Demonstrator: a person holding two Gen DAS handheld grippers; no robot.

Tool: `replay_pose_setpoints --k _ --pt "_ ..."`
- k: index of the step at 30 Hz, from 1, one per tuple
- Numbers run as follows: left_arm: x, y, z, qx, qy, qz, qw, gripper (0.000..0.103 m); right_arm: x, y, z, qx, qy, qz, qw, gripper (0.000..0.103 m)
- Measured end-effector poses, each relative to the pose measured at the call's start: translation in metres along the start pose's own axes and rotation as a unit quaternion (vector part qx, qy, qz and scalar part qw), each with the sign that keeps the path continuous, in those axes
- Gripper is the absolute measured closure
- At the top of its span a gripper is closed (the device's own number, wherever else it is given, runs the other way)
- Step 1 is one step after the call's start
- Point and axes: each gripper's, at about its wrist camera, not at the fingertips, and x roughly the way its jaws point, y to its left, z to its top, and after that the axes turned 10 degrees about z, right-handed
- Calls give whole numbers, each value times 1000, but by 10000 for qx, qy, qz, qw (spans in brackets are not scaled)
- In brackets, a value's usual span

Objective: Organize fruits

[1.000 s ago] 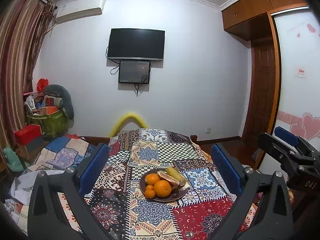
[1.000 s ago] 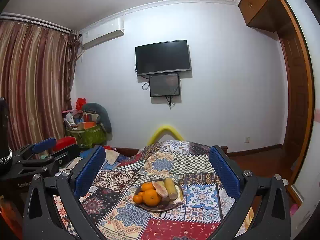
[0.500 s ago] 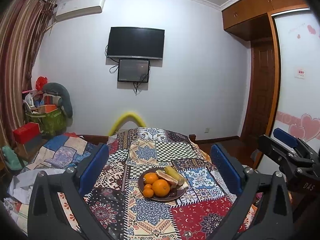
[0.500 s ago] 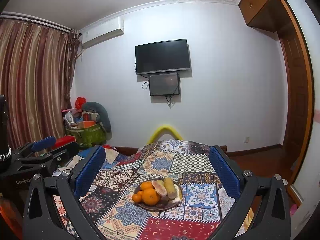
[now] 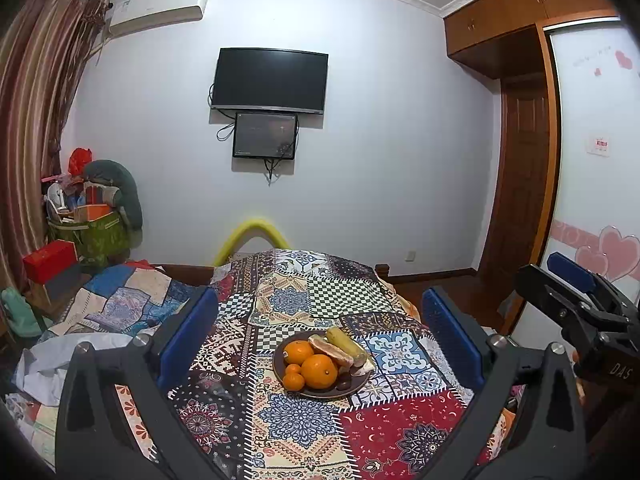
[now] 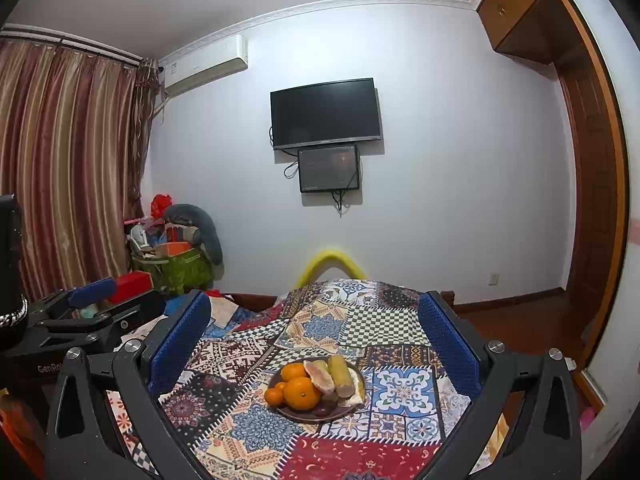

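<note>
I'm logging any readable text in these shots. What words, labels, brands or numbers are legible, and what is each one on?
"DAS": white letters on the right gripper body, seen in the left wrist view.
"GenRo": white letters, cut off, on the left gripper body, seen in the right wrist view.
Red-and-white wall sign: too small to read.
Pink script on the wardrobe door: blurred.
Air conditioner label: unreadable.
Television brand mark: too small.

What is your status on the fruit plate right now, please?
Left gripper open, empty. Right gripper open, empty. Plate of oranges on patchwork cloth, untouched. Nothing in the way.
</note>
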Motion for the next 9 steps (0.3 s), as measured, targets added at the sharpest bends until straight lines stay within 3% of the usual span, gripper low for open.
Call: replay_pose_setpoints --k 9 --pt "-2 -5 -2 105 -36 -12 9999 0 1 0 0 42 17 1 10000 0"
